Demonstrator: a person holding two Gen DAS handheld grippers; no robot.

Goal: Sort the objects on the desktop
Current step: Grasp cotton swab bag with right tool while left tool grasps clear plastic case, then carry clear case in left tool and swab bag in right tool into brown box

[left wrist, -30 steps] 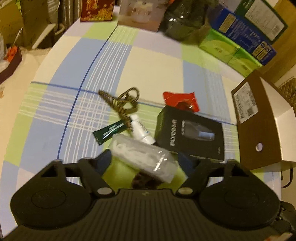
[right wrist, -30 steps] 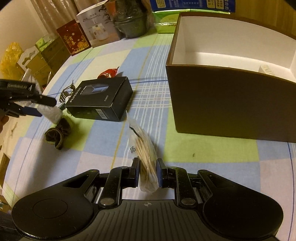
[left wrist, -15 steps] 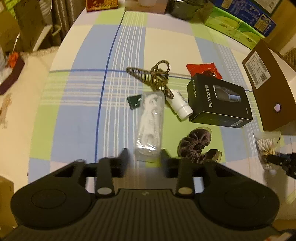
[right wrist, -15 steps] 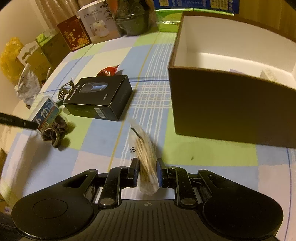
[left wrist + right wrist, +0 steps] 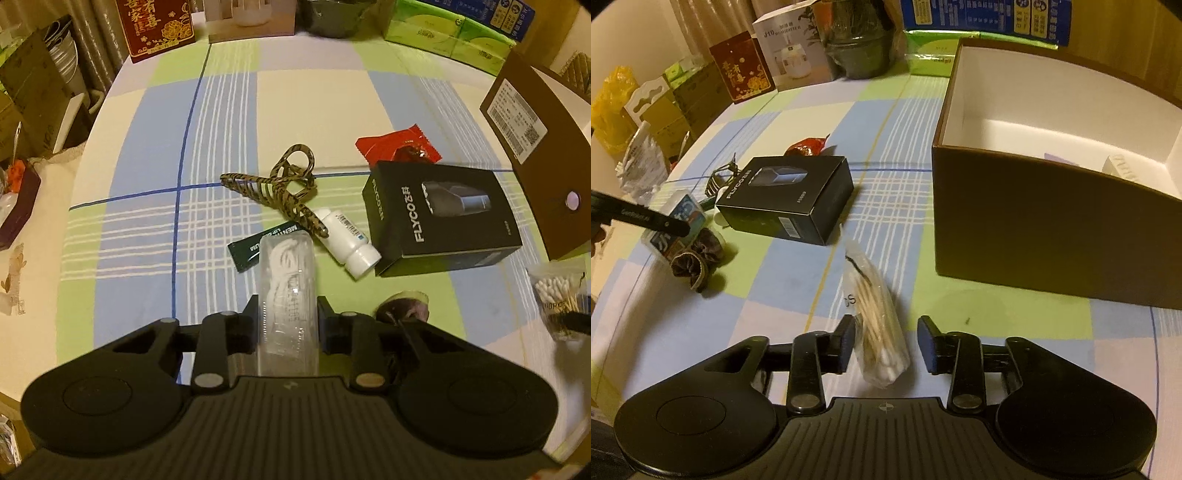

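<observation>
Left wrist view shows the left tongs (image 5: 287,321) at lower centre; their jaws have just been closing and are now clamped on the clear packet of white cord (image 5: 288,295), which a second ago lay loose between wider jaws. I judge this packet is ready to be lifted toward the brown box (image 5: 535,158) at the right edge. Going right, a dark green sachet (image 5: 247,249) reads "MEN", a white bottle (image 5: 349,243) carries a barcode label, and the black box (image 5: 439,214) reads "FLYCO". Right wrist view shows the right tongs (image 5: 886,343) at lower centre; their jaws have just been opening and now stand apart, with the bag of cotton swabs (image 5: 877,321) between them and touching only the left pad, so it seems released on the checked surface (image 5: 798,280), still outside the open box (image 5: 1052,236). At the upper left a white carton (image 5: 792,51) reads "J10 HUMIDIFIER".
</observation>
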